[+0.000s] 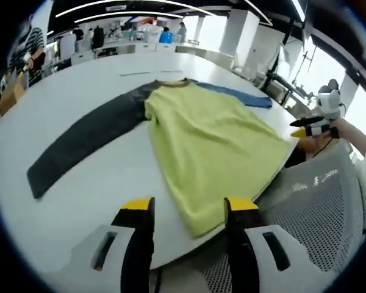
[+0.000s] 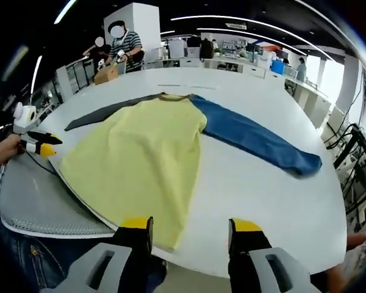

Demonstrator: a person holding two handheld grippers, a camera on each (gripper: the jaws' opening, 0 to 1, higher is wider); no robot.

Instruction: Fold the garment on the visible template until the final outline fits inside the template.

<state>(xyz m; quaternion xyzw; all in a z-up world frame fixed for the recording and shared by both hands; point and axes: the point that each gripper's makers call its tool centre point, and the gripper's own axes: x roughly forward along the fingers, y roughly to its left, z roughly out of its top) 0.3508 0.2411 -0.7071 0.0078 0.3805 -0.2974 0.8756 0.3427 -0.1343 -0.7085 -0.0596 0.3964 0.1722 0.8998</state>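
Observation:
A long-sleeved shirt lies flat on the white round table (image 1: 79,85), collar away from me. Its body (image 1: 207,140) is yellow-green, one sleeve is dark grey (image 1: 85,137) and the other is blue (image 1: 238,94). The hem reaches the table's near edge. My left gripper (image 1: 189,206) is open just short of the hem's left corner, holding nothing. In the right gripper view the same body (image 2: 140,162), blue sleeve (image 2: 256,140) and grey sleeve (image 2: 100,115) lie ahead. My right gripper (image 2: 190,224) is open over the hem's right corner, empty. Each gripper also appears in the other's view: right gripper (image 1: 311,127), left gripper (image 2: 44,145).
A grey mesh chair (image 1: 311,207) stands against the table's near edge between the two hands. Bare table (image 2: 256,195) stretches right of the shirt. People (image 2: 125,46) with a cardboard box (image 2: 107,72) stand beyond the far edge, with benches behind.

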